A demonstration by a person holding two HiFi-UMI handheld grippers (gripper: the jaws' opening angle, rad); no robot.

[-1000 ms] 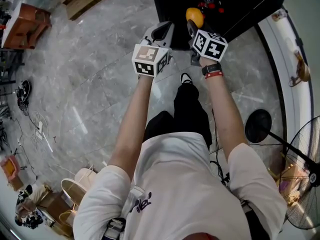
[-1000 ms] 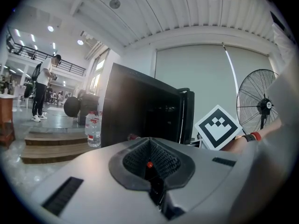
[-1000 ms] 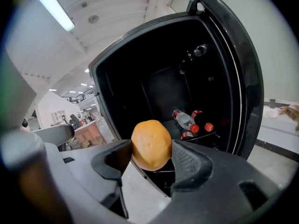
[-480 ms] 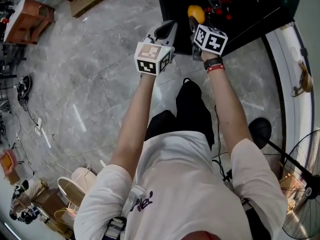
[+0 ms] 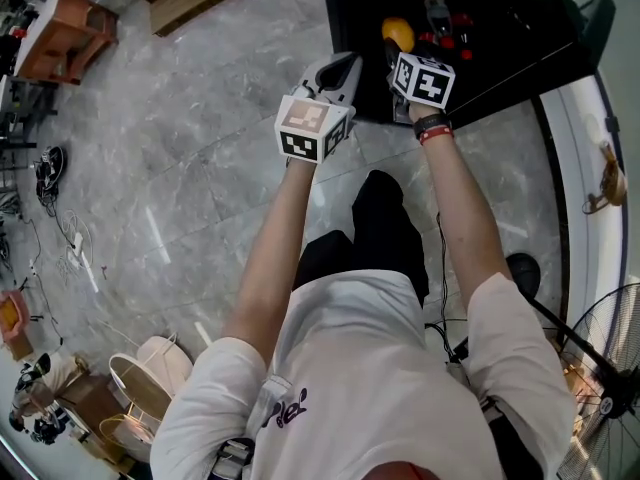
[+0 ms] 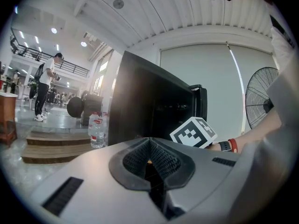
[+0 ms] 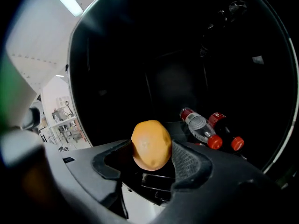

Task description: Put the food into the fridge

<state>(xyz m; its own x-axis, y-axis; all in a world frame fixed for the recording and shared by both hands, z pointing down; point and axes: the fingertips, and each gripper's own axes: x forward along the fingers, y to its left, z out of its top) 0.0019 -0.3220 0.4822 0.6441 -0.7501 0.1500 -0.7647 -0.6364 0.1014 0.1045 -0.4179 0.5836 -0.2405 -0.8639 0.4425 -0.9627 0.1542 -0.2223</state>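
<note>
Floor (image 5: 200,168): grey marble, running under the person and up to the fridge.
Fridge (image 5: 500,28): black and open, at the top of the head view. In the right gripper view its dark inside (image 7: 163,55) fills nearly the whole picture; in the left gripper view its black side (image 6: 149,106) stands just ahead.
Person (image 5: 380,388): white shirt and dark trousers, both arms stretched out toward the fridge, with a red band (image 5: 433,136) on the right wrist.
Fan (image 5: 600,408): on a stand at the person's right, well apart from the claws.
Left claw (image 5: 340,68): held level at the fridge's near left edge, outside it. Its jaws (image 6: 150,160) meet pad to pad with nothing between them.
Right claw (image 5: 398,56): tilted somewhat down, its tip just over the fridge's front edge. The jaws stand wide and are clamped on the orange, with the right-hand pad (image 7: 187,160) pressed against its side.
Cubes: the left cube (image 5: 312,128) and the right cube (image 5: 421,79) sit side by side and apart. The right cube (image 6: 194,132) also shows in the left gripper view.
Bottles (image 7: 200,127): a clear one and a dark one (image 7: 224,130), both red-capped, lying side by side inside the fridge, beyond the orange and to its right.
Orange (image 7: 150,144): held in the air in the right claw at the fridge's mouth (image 5: 398,34), resting on nothing and apart from the bottles.
</note>
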